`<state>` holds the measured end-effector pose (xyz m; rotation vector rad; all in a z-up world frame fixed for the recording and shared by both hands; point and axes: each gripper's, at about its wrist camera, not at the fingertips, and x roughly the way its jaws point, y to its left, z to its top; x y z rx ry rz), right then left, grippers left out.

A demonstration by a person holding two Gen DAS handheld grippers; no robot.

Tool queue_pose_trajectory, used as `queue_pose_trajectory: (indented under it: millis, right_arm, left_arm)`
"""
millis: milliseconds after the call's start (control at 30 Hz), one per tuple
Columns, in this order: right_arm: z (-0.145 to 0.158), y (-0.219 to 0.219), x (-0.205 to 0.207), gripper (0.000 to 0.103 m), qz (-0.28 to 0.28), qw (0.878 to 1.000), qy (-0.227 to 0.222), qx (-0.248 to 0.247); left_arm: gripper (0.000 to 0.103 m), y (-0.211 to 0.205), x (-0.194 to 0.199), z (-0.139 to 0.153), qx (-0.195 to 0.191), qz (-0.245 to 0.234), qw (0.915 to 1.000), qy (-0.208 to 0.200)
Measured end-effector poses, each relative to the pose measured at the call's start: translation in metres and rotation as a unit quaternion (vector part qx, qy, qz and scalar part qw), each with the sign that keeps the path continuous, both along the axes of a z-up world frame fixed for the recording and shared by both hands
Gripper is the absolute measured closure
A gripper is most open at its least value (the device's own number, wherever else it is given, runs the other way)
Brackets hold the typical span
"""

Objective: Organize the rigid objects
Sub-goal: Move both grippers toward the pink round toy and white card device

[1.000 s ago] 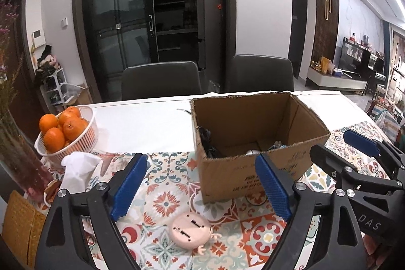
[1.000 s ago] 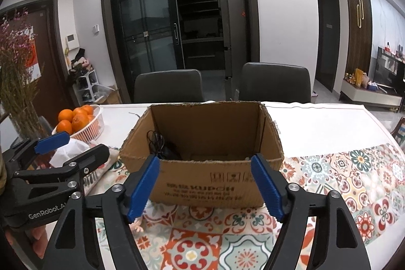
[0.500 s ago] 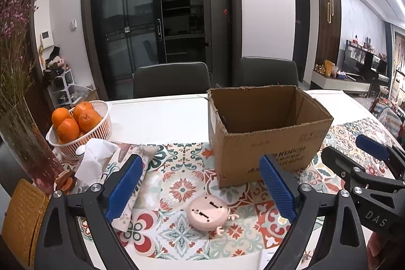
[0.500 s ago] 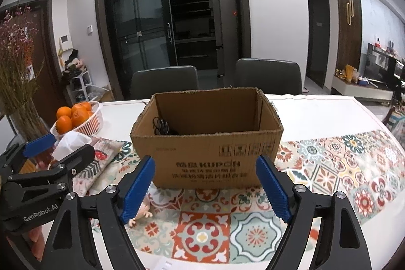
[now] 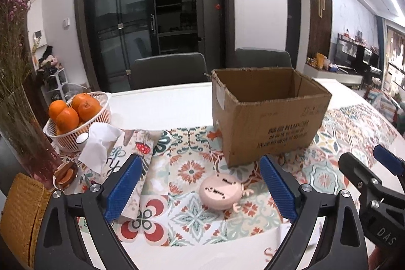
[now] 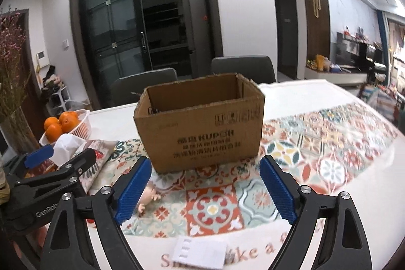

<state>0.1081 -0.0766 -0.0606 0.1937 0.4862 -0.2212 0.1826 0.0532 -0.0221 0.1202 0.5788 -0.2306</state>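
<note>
Pink round toy (image 5: 219, 192) at 6 o'clock of cardboard box (image 5: 268, 115); left gripper (image 5: 200, 190) jaws apart, right gripper (image 6: 205, 190) likewise. Descend squarely, straddle it.

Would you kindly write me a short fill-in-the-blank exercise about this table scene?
1. The white basket holds ____.
2. The pink round toy lies on the patterned mat in front of the cardboard ____.
3. Both the left tongs and the right tongs stand ____.

Missing words: oranges; box; open
</note>
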Motion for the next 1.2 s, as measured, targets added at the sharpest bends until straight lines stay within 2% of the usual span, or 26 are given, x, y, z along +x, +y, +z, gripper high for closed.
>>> queue_pose_trajectory:
  millis: [400, 600, 800, 1033, 1200]
  right_arm:
    - [-0.037, 0.034, -0.026, 0.015, -0.070, 0.995, 0.057, 0.036]
    - [-0.056, 0.041, -0.026, 0.015, -0.086, 0.989, 0.101, 0.062]
    - [-0.073, 0.046, -0.030, 0.015, -0.123, 0.983, 0.116, 0.076]
    - [-0.094, 0.050, -0.021, 0.015, -0.132, 0.976, 0.148, 0.090]
    - [-0.104, 0.056, -0.015, 0.015, -0.124, 0.976, 0.160, 0.085]
  left_arm:
    - [0.008, 0.012, -0.003, -0.027, 0.052, -0.086, 0.9949, 0.015]
    - [0.008, 0.012, 0.005, -0.040, 0.054, -0.116, 0.9912, 0.034]
    - [0.008, 0.005, 0.014, -0.061, 0.052, -0.156, 0.9848, 0.054]
    - [0.008, 0.004, 0.027, -0.078, 0.051, -0.179, 0.9801, 0.069]
    - [0.007, 0.000, 0.033, -0.088, 0.051, -0.204, 0.9744, 0.080]
